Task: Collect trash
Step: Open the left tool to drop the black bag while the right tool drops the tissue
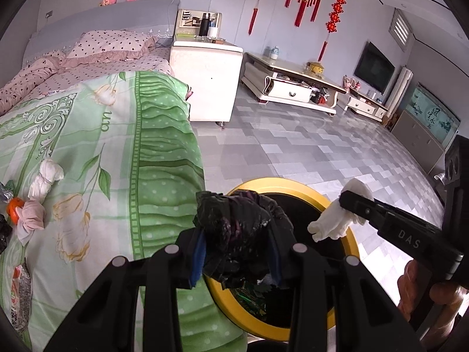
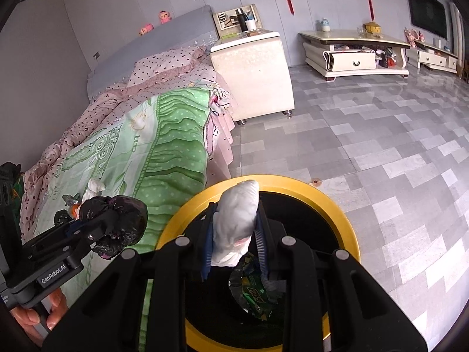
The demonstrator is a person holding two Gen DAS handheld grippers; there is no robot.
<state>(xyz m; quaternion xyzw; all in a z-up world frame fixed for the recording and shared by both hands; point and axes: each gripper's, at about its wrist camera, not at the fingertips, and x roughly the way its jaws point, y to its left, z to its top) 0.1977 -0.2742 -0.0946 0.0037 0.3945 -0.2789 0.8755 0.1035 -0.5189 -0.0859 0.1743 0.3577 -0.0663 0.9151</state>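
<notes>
On the far left we see the bed [image 1: 96,152], its green floral quilt [image 1: 152,135] carrying loose trash: a snack wrapper [image 1: 19,293] at the near edge, a small orange fruit [image 1: 14,205], a pinkish tissue wad [image 1: 32,215] just beside it, and a twisted white tissue [image 1: 47,179] a little further up. Moving right, our left gripper [image 1: 239,240] has its jaws pinching a crumpled black plastic bag [image 1: 240,231]; from the left wrist view the bag hangs over the near-left rim of the yellow-rimmed trash bin [image 1: 350,236], while from the right wrist view it sits over the edge of the quilt just beside the bin. The bin stands on the grey tiled floor [image 1: 307,146], close against the bed, and a green printed wrapper [image 2: 253,293] already lies inside it. Further right, our right gripper [image 2: 234,234] has its jaws clamped on a white tissue wad [image 2: 236,223], held above the bin's dark opening. Beyond, a white bedside cabinet [image 1: 205,73] stands at the head of the bed, and a low cream TV stand [image 1: 293,85] runs along the far wall.
</notes>
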